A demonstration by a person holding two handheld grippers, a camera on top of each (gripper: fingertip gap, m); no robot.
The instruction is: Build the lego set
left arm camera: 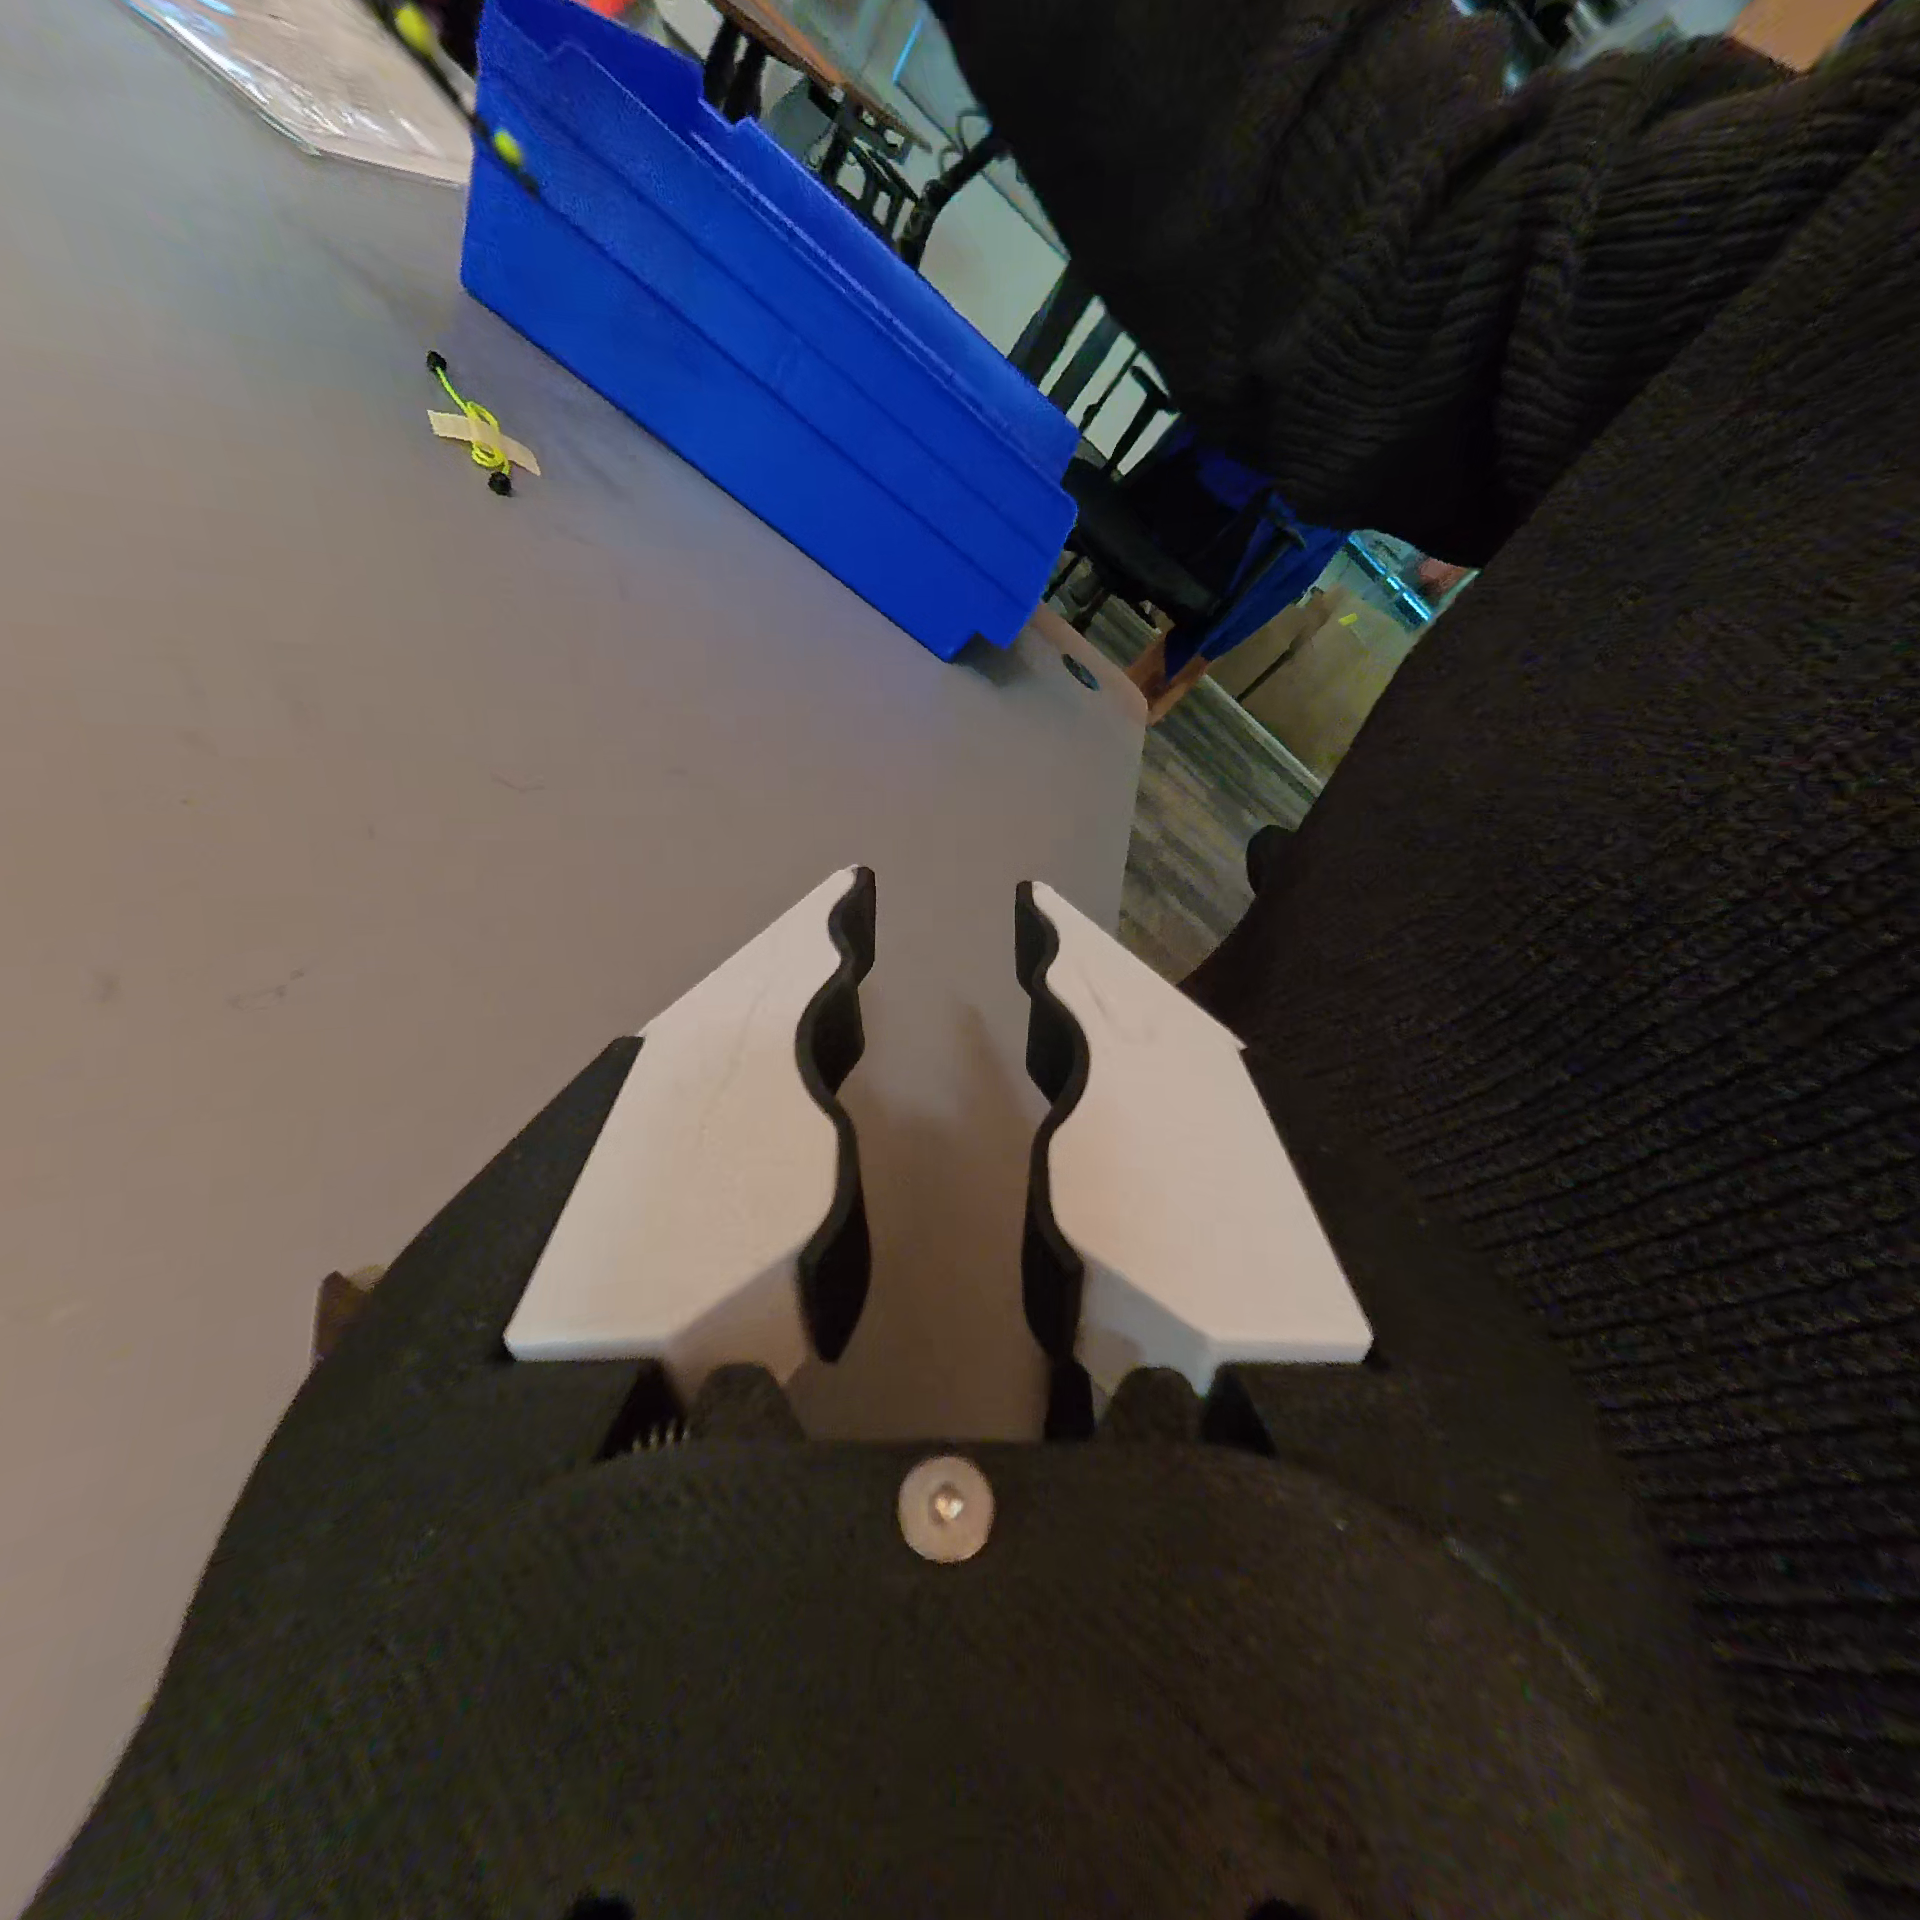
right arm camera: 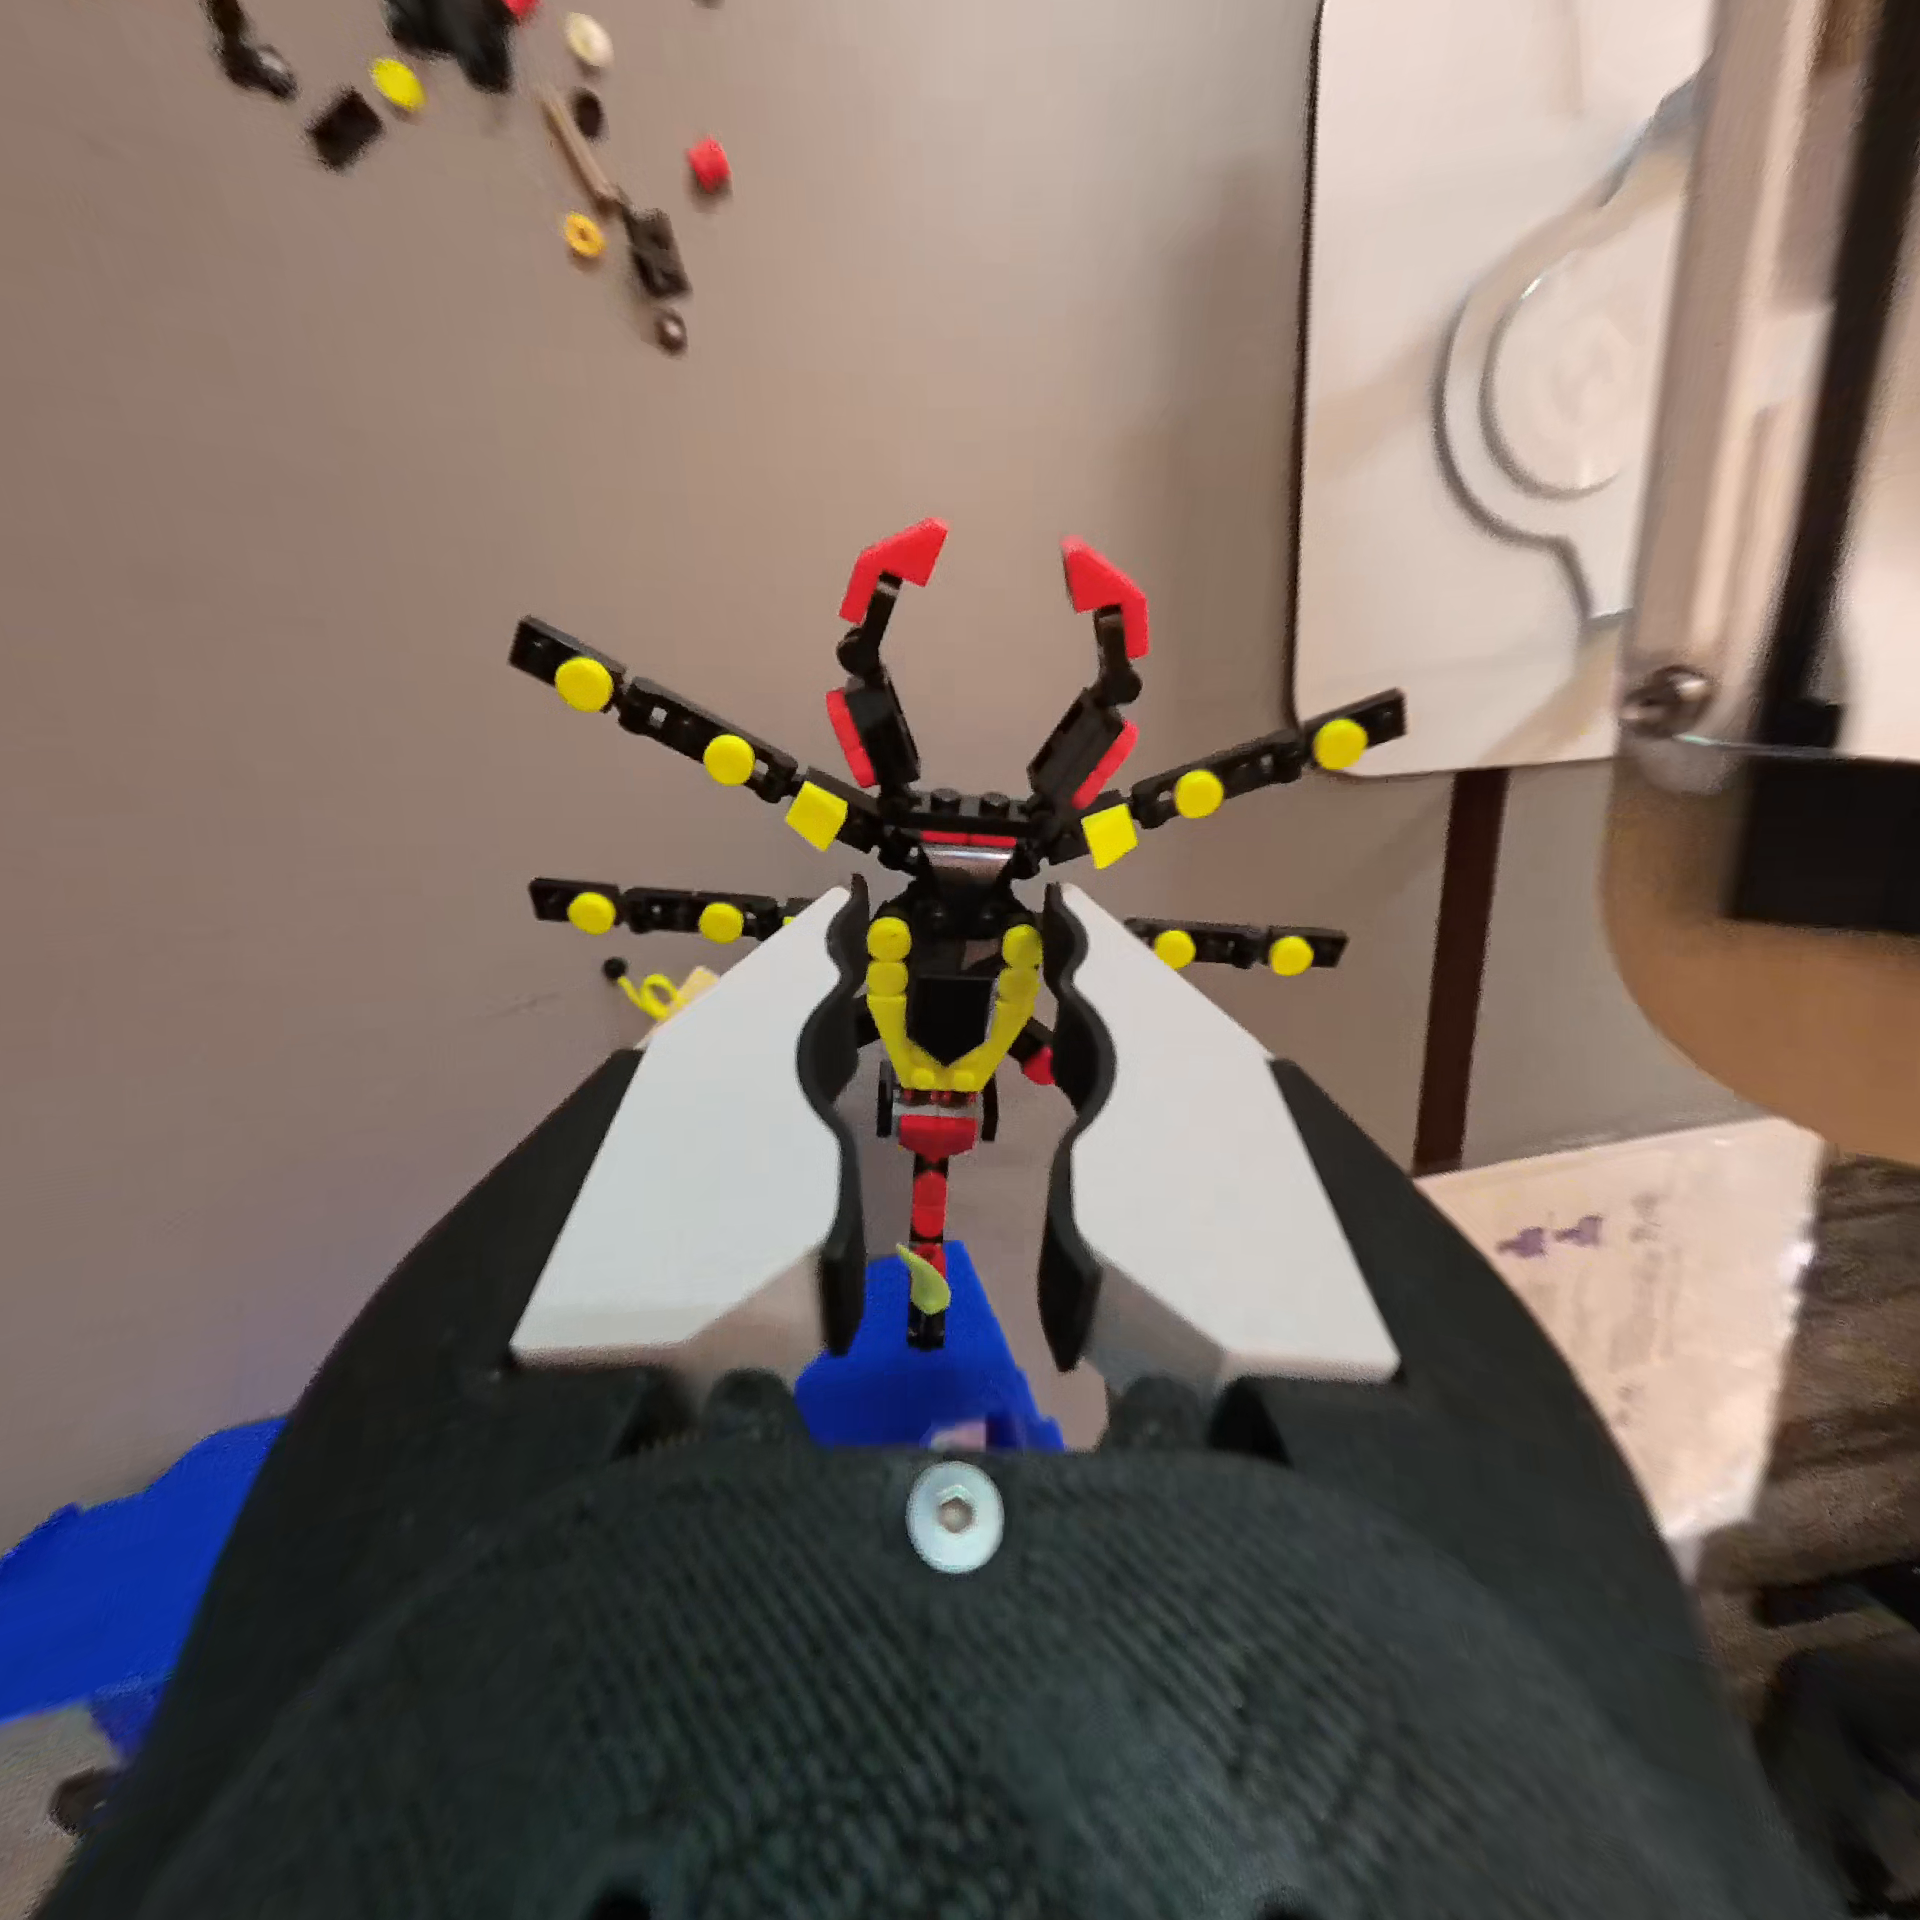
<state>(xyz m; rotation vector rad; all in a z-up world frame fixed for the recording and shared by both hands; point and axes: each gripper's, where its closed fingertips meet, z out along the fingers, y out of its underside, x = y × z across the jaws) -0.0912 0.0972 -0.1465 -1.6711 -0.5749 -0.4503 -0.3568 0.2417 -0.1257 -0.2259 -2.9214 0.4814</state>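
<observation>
The right hand-held gripper (right arm camera: 951, 904) is closed on one black, red and yellow brick-built spider (right arm camera: 951, 831), pads against its body, above the grey bench (right arm camera: 312, 623). Four studded legs and two red-tipped claws fan out. Roughly ten loose bricks (right arm camera: 582, 156) lie blurred beyond. The left hand-held gripper (left arm camera: 945, 883) stands open and bare, near one blue bin (left arm camera: 748, 343) and one taped yellow cord (left arm camera: 480, 431).
</observation>
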